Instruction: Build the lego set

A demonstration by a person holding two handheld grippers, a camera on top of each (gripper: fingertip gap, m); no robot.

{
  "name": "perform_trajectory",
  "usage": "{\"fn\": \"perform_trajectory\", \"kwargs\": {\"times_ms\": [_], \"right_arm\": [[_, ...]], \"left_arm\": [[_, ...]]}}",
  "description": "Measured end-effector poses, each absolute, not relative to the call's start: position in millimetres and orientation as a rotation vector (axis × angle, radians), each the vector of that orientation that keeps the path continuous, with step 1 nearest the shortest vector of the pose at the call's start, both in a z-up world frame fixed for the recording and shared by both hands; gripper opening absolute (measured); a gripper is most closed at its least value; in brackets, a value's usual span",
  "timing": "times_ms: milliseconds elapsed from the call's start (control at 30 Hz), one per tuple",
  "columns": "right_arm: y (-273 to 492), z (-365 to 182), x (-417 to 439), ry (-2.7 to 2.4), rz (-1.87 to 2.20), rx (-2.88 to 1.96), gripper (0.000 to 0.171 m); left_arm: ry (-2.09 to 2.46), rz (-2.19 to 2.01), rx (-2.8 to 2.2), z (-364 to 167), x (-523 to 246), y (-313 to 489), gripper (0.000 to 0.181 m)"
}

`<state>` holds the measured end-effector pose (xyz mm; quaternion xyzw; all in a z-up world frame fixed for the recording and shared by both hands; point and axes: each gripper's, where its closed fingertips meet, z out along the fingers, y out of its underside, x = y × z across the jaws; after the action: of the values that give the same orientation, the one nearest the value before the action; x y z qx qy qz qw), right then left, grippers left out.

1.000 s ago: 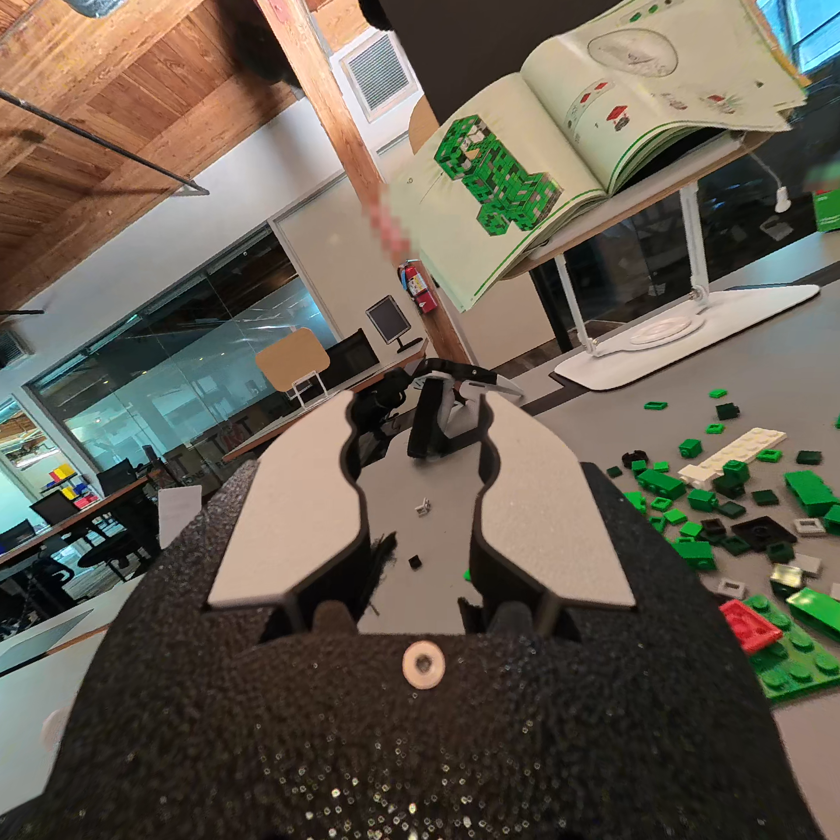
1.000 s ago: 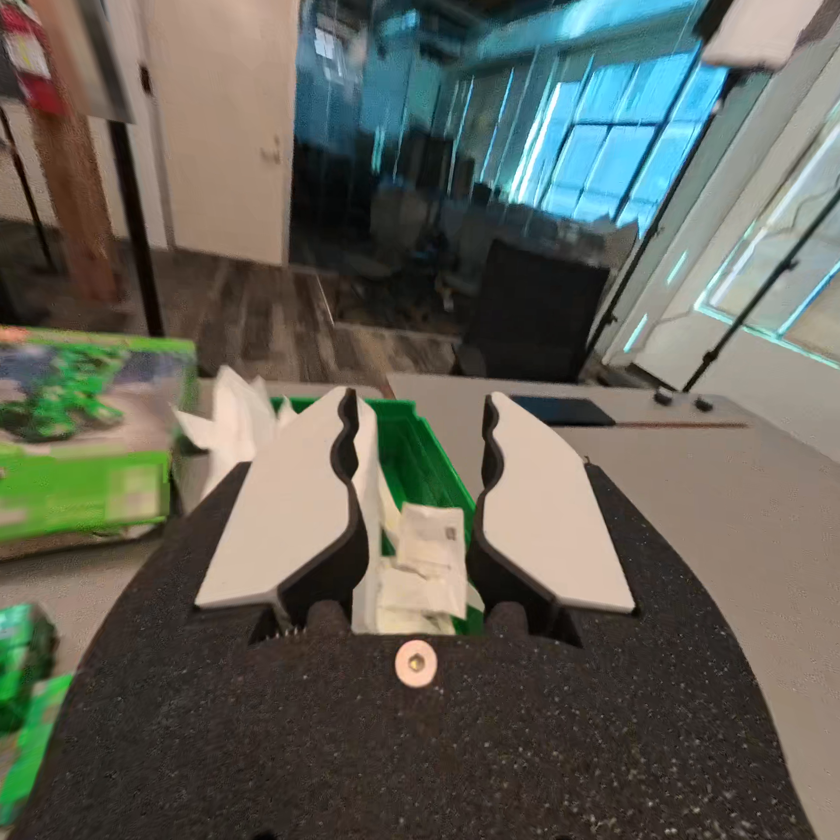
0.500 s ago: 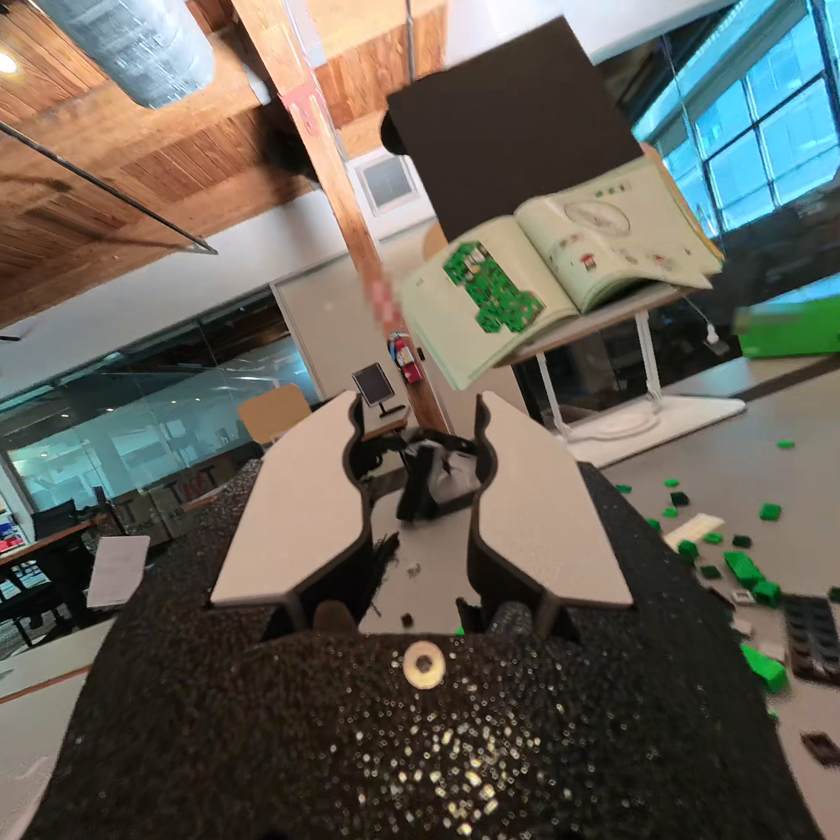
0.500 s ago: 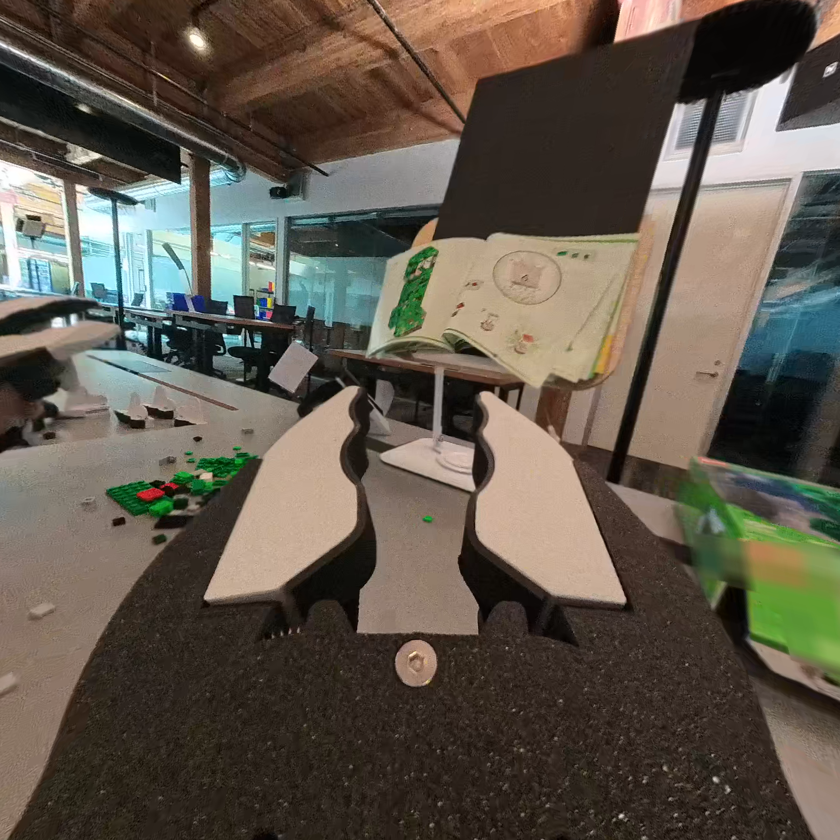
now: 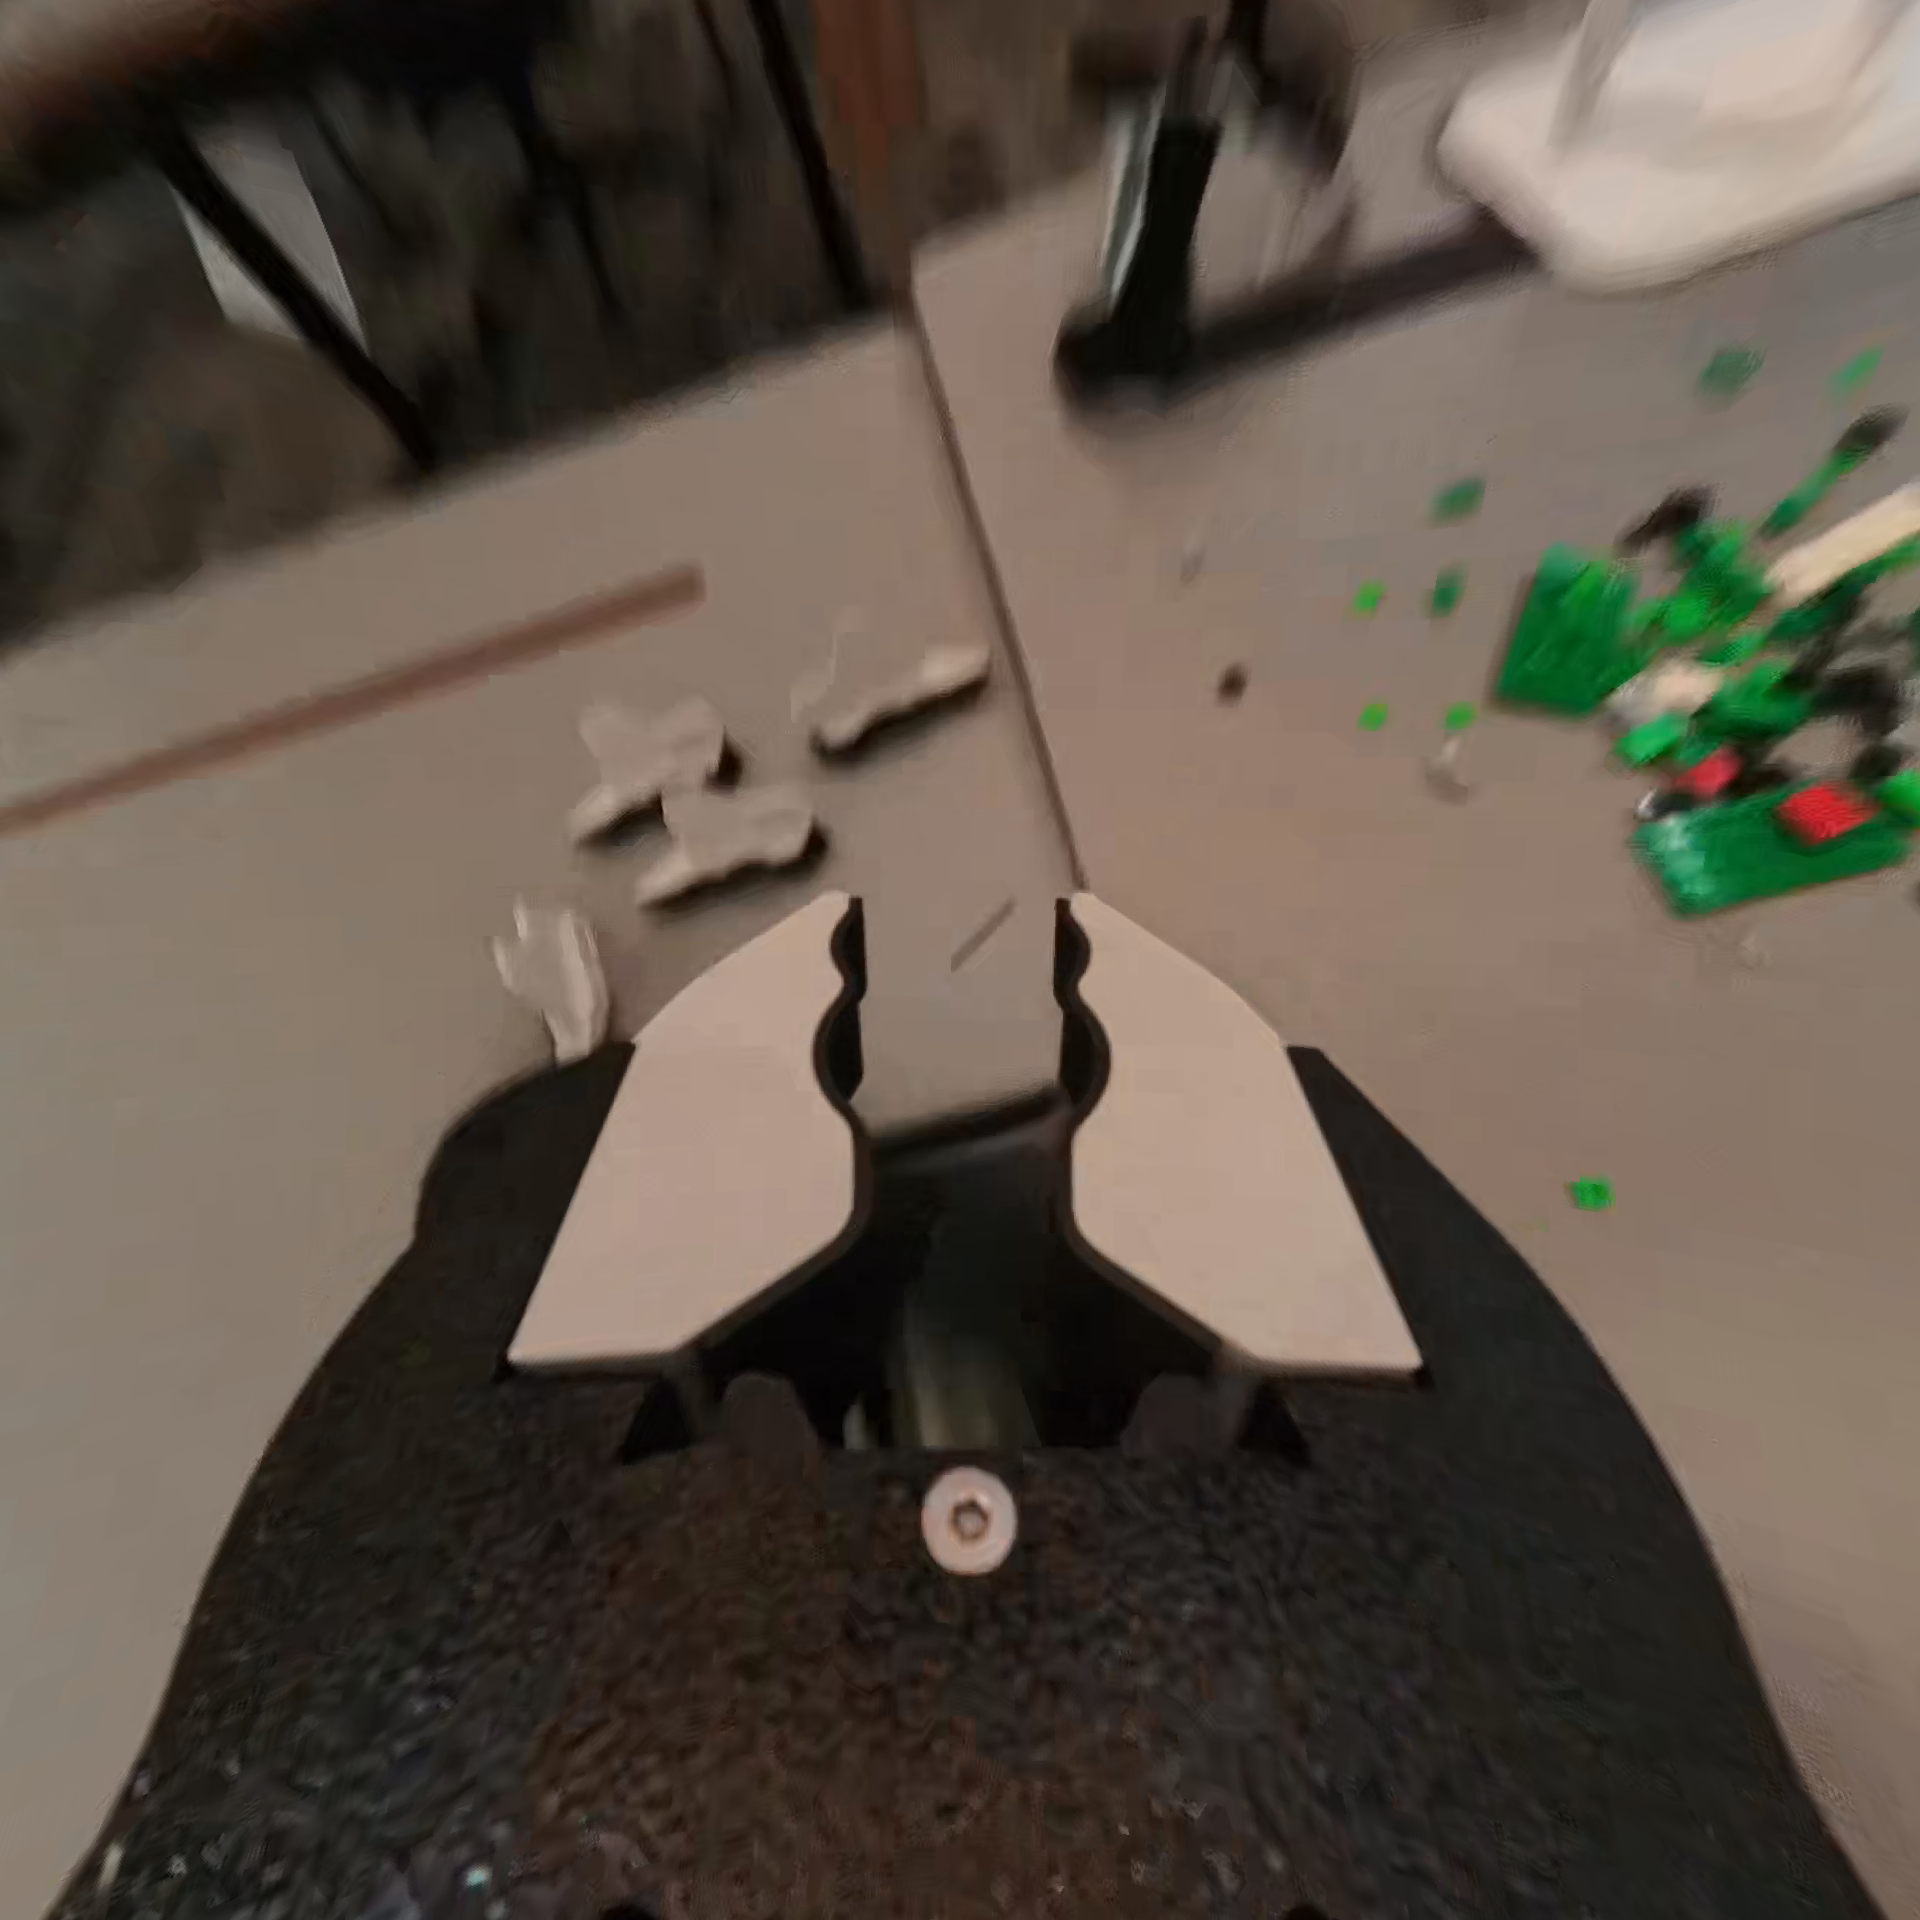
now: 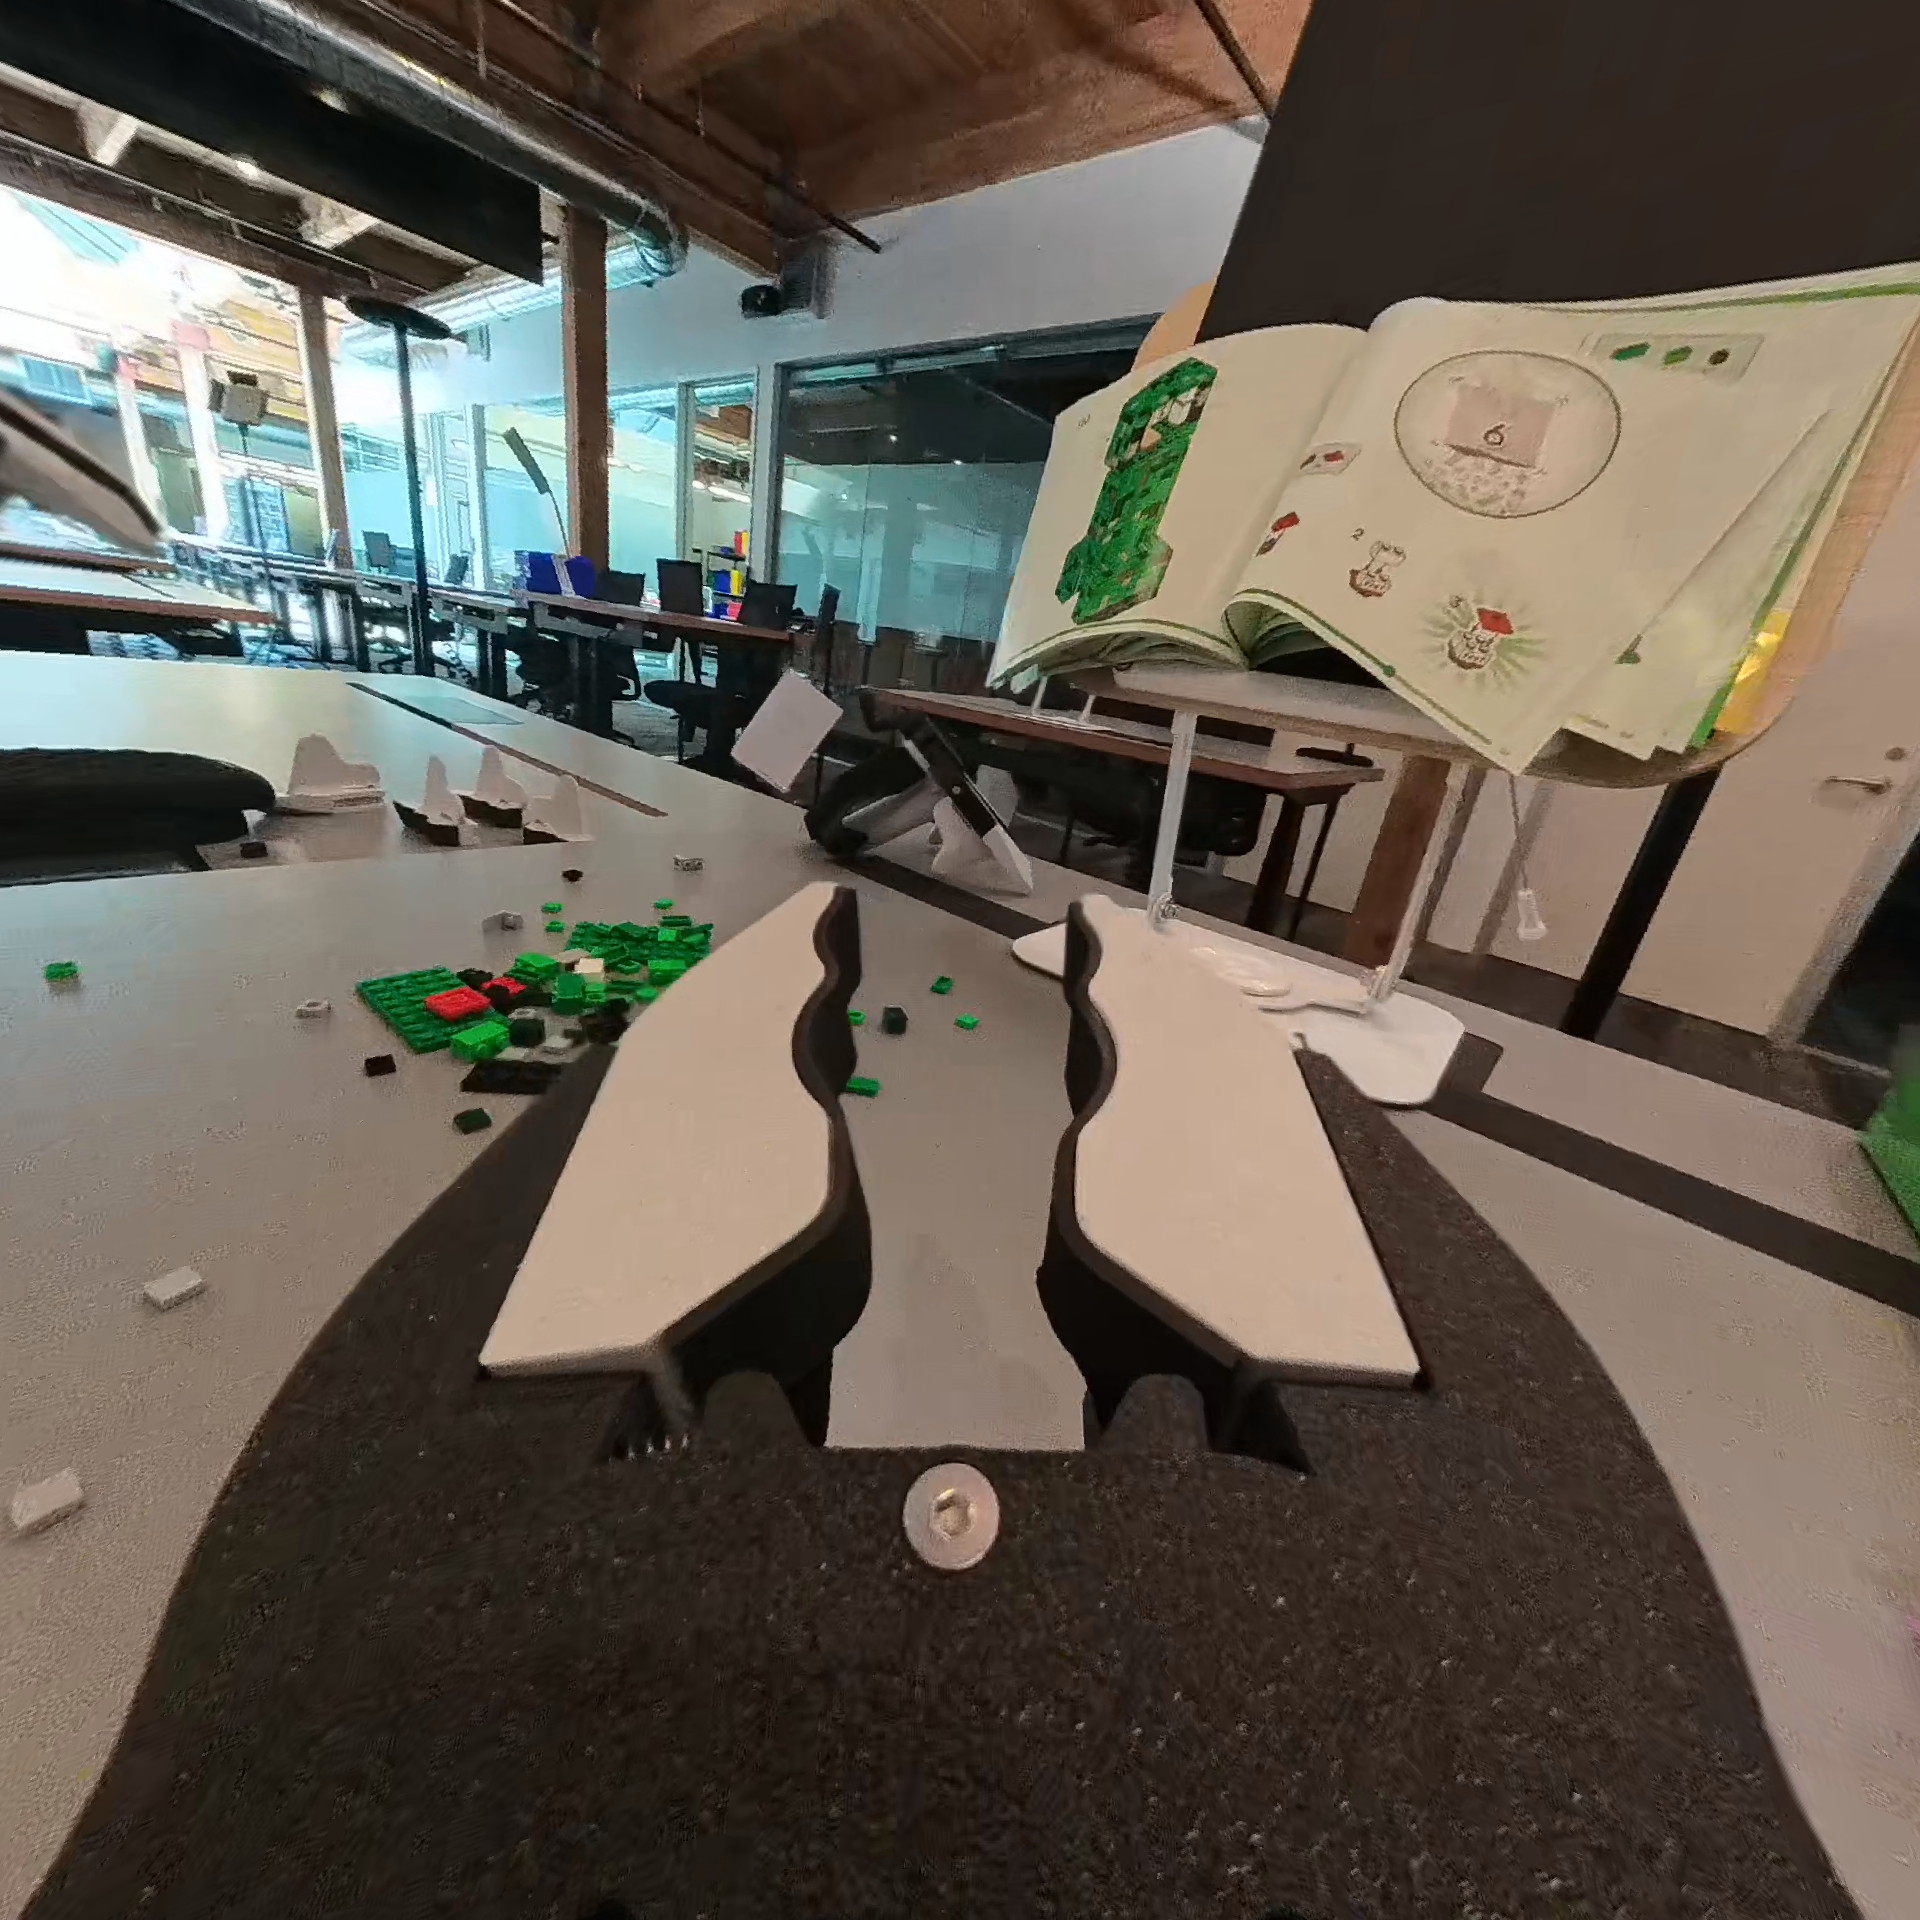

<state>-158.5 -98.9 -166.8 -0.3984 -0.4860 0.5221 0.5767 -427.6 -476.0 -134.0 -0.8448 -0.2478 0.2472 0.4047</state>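
Spare white parts: a few pale shaped pieces (image 5: 717,790) lie on the grey surface (image 5: 260,1039) at the far left, too blurred in the left wrist view to tell what they are.
Left gripper (image 5: 958,914): it hangs above the surface, tipped downward; its fingers (image 5: 727,1143) stand parted with a clear gap and nothing between them.
Lego pile (image 6: 551,987): loose green, black and pale bricks lie scattered on the surface, left of the right gripper and well apart from both grippers.
Green plate (image 6: 416,1003): it lies flat at the near edge of the pile, with a red brick (image 6: 455,1002) on top of it.
Stray bricks: a few pale ones (image 6: 175,1288) sit alone on the surface, nearer than the pile.
Right gripper (image 6: 961,909): low over the surface and pointing level toward the stand; its fingers (image 6: 707,1122) are spread about as wide, holding nothing.
Instruction book (image 6: 1455,499): it lies open on a white stand (image 6: 1371,1029) at the right, beyond the right gripper.
Lego box (image 6: 1896,1164): only a green corner shows at the far right edge.
Step in hand: I judge this a pause to check the book between placements, with no brick chosen yet.
Next move: it likely calls for picking the right small brick out of the pile, coming down over it with the fingers astride its sides, while the other gripper steadies the green plate.
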Motion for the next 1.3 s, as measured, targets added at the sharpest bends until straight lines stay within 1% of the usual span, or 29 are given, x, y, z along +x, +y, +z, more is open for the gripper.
{"fn": "perform_trajectory", "kwargs": {"times_ms": [133,233,300,400,533,667,767,800,833,967,1067,1133,1200,1300], "right_arm": [[-106.9,-168.2,-162.5,-1.182,1.237,-0.901,0.036],[-116.1,-171.1,-165.9,-1.238,1.222,-0.862,0.035],[-120.8,-172.9,-167.2,-1.267,1.21,-0.842,0.035],[-125.5,-174.9,-168.1,-1.296,1.191,-0.818,0.033],[-126.8,-175.5,-168.0,-1.306,1.183,-0.812,0.032],[-125.2,-174.8,-167.4,-1.297,1.19,-0.821,0.031],[-124.3,-174.3,-166.9,-1.291,1.195,-0.825,0.031],[-124.2,-174.2,-166.8,-1.29,1.195,-0.826,0.031],[-124.2,-174.1,-166.7,-1.29,1.195,-0.826,0.031],[-125.2,-174.5,-166.6,-1.297,1.186,-0.82,0.03],[-125.9,-174.8,-166.6,-1.301,1.178,-0.817,0.029],[-126.3,-175.0,-166.7,-1.304,1.176,-0.816,0.028],[-126.5,-175.1,-166.7,-1.306,1.173,-0.815,0.027],[-127.2,-175.2,-166.5,-1.311,1.172,-0.812,0.027]], "left_arm": [[-0.968,0.452,-2.434,-209.4,-462.7,-504.6,0.028],[-1.18,0.367,-2.568,-250.6,-479.6,-519.1,0.024],[-1.304,0.294,-2.61,-267.7,-487.7,-524.0,0.029],[-1.449,0.138,-2.596,-285.0,-494.0,-523.7,0.029],[-1.546,0.069,-2.605,-298.5,-498.3,-529.4,0.027],[-1.572,0.04,-2.596,-306.5,-499.3,-528.0,0.028],[-1.578,0.078,-2.627,-312.3,-501.1,-531.3,0.022],[-1.575,0.084,-2.627,-314.1,-501.6,-530.9,0.014],[-1.562,0.095,-2.63,-315.5,-502.6,-530.4,0.008],[-1.463,0.139,-2.674,-311.4,-502.8,-525.3,0.008],[-1.242,0.125,-2.615,-285.5,-492.0,-483.4,0.008],[-0.956,-0.016,-2.525,-258.7,-456.3,-423.3,0.007],[-0.673,-0.186,-2.471,-237.5,-400.6,-367.1,0.007],[-0.362,-0.146,-2.555,-239.2,-344.0,-324.4,0.007]]}}
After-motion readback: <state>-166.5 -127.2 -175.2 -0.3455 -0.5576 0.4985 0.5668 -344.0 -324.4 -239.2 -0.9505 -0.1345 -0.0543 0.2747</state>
